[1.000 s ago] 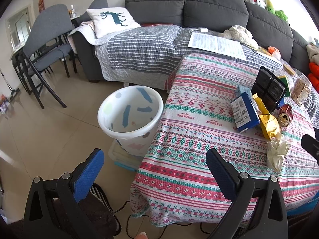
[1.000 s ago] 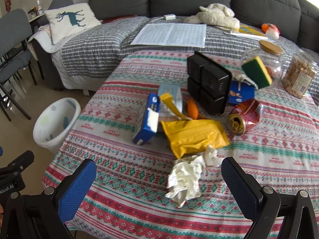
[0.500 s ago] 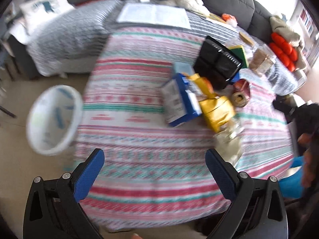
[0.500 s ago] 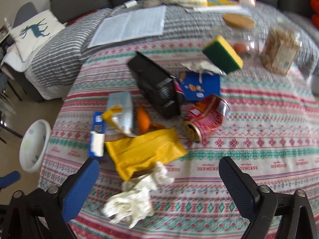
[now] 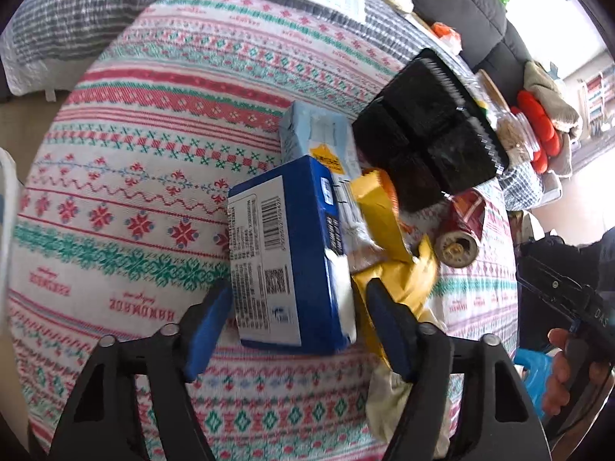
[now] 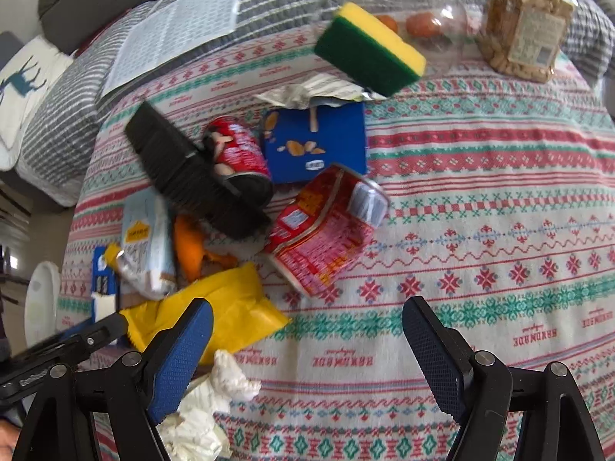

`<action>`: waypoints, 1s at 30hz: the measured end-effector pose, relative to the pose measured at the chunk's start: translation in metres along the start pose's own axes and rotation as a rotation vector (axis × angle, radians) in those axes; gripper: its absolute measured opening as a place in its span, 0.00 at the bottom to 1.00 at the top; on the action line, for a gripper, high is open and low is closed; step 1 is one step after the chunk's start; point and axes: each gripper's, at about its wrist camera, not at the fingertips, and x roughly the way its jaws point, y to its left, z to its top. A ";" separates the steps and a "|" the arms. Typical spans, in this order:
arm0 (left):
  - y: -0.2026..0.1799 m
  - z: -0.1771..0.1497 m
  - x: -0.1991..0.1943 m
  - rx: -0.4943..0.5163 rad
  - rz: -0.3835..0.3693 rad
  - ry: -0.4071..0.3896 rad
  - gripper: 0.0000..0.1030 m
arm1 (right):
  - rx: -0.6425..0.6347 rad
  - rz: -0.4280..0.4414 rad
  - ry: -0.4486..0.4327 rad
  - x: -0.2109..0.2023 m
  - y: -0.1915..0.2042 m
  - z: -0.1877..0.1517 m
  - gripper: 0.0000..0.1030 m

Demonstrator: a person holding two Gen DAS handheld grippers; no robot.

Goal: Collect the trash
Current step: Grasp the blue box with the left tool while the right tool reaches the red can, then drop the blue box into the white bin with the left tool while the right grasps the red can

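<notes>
Blue carton (image 5: 282, 257) lower centre of left view, between left claw (image 5: 296, 319) jaws, closing, pads not yet pressing. Right claw (image 6: 307, 353) spread, closing over bare patterned surface (image 6: 480, 199); crushed red can (image 6: 326, 230) mid-frame, crumpled tissue (image 6: 211, 403) lower left

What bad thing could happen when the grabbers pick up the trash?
The left hand-held gripper is closing around the blue box, which lies against the yellow wrapper. Its right finger might pinch the wrapper too and drag other trash along. The right hand-held gripper is closing just short of the crushed red can. The can is round, so it may roll away if nudged.
</notes>
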 end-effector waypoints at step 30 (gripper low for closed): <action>0.056 -0.023 -0.084 -0.009 0.087 -0.133 0.58 | 0.187 0.007 0.063 0.074 -0.004 0.022 0.60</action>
